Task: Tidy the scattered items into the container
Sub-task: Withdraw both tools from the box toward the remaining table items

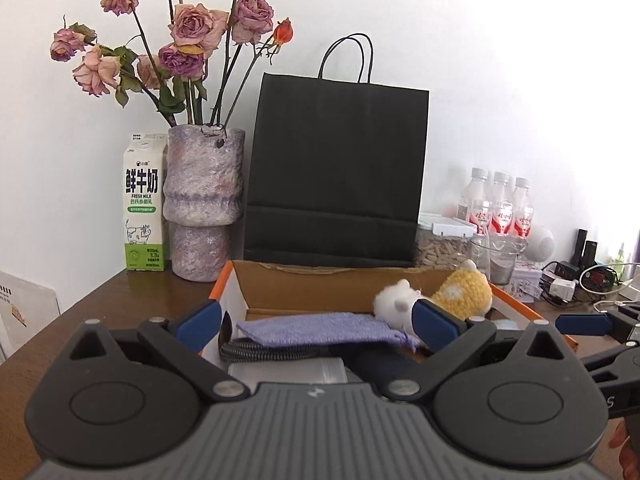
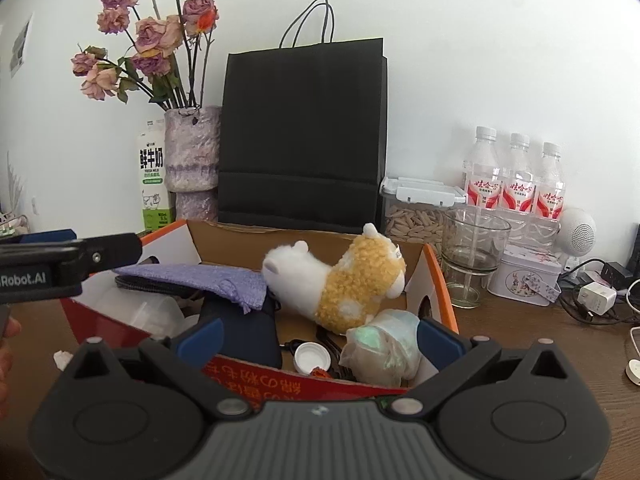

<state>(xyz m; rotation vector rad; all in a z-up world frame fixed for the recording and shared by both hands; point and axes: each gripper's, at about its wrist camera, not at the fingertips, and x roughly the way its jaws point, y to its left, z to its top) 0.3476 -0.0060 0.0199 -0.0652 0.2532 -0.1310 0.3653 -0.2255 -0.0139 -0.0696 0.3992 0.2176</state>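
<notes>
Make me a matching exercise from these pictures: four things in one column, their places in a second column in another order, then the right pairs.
Things:
1. plush toy
2. milk carton
3. water bottles
4. black paper bag

Places:
A. far right, by the wall
B. upright behind the cardboard box
C. left of the vase
D. lying inside the box

Pairs: 1-D, 2-C, 3-A, 4-B

A plain white wall (image 1: 480, 40) fills the upper frame, brightly lit toward the right; a dark wooden table (image 1: 120, 300) spans the lower part.
</notes>
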